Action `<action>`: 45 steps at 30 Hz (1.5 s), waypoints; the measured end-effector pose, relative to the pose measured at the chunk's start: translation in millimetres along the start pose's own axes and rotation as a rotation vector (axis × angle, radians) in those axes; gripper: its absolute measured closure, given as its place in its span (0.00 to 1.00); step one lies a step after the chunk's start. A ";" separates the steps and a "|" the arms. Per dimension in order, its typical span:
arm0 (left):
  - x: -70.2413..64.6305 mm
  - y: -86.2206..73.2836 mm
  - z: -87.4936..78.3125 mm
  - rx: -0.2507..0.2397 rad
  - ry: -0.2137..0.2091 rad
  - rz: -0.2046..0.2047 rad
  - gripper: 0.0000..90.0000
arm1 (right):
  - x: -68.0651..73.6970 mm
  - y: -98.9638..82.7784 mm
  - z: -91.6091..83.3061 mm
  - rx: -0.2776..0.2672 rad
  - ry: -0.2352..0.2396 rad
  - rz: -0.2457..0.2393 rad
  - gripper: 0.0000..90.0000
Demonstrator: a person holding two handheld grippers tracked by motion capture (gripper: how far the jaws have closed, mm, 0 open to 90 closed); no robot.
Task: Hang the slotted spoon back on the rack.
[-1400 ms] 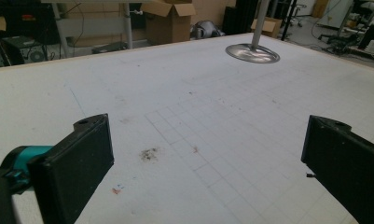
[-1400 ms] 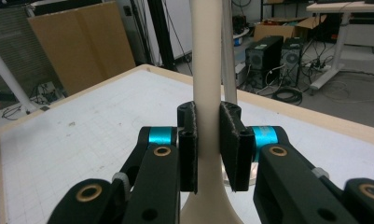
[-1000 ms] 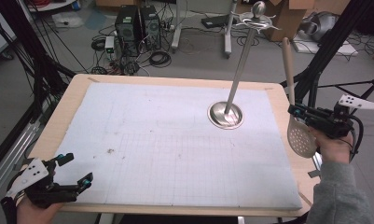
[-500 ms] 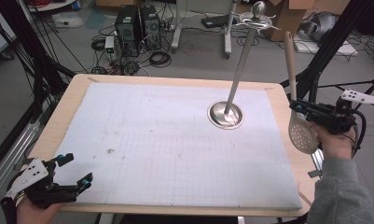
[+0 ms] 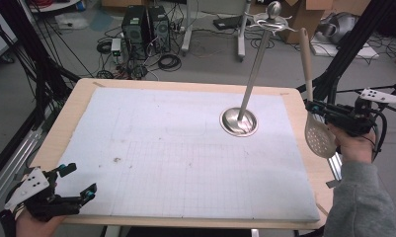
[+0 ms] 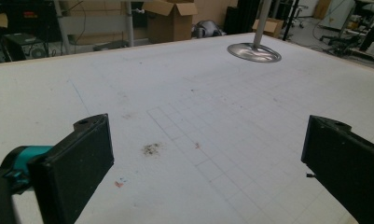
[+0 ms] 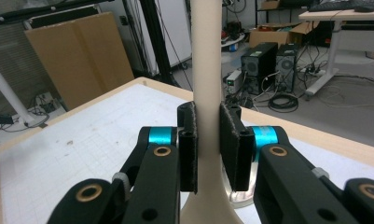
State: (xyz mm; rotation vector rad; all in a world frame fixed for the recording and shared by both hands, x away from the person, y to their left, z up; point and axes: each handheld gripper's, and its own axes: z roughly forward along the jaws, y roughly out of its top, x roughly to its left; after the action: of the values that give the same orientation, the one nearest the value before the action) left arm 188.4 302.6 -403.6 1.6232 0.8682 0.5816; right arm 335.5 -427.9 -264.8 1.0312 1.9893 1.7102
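Note:
A beige slotted spoon (image 5: 318, 135) hangs upright past the table's right edge, handle up and perforated head down. My right gripper (image 5: 312, 107) is shut on its handle (image 7: 206, 56), whose neck the pads squeeze from both sides in the right gripper view (image 7: 208, 140). A metal stand (image 5: 254, 66) rises from a round base (image 5: 239, 122) on the white mat, with hooks and a ball at its top. The base (image 6: 253, 51) also lies far ahead in the left gripper view. At the front left corner my left gripper (image 5: 79, 179) rests open, with nothing between its jaws (image 6: 208, 154).
A white gridded mat (image 5: 176, 148) covers a wooden table (image 5: 72, 106). Small brown stains (image 6: 151, 149) mark the mat near the left gripper. Behind the table the floor holds computer towers (image 5: 146, 24), cables and cardboard boxes. Black frame posts (image 5: 351, 44) stand to the right.
My right gripper has edged slightly upward with the slotted spoon in it. The left gripper has kept still.

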 end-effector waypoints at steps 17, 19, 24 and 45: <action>-6.8 4.9 0.7 -0.019 -0.024 0.005 0.03 | -3.0 2.6 11.2 -0.013 0.024 0.042 0.87; -6.5 4.4 0.8 -0.016 -0.023 0.003 0.03 | -3.2 2.7 12.2 -0.019 0.026 0.045 0.87; -5.5 3.6 0.1 -0.016 -0.020 0.000 0.03 | -4.1 2.4 14.7 -0.016 0.035 0.056 0.87; -7.1 3.3 -0.5 -0.014 -0.018 0.001 0.03 | -0.4 1.6 24.2 0.013 0.059 0.041 0.87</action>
State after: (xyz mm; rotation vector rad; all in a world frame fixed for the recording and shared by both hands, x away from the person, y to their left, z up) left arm 184.4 297.0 -399.8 1.6139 0.8482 0.5714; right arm 352.1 -410.7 -268.9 1.0449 2.0308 1.7706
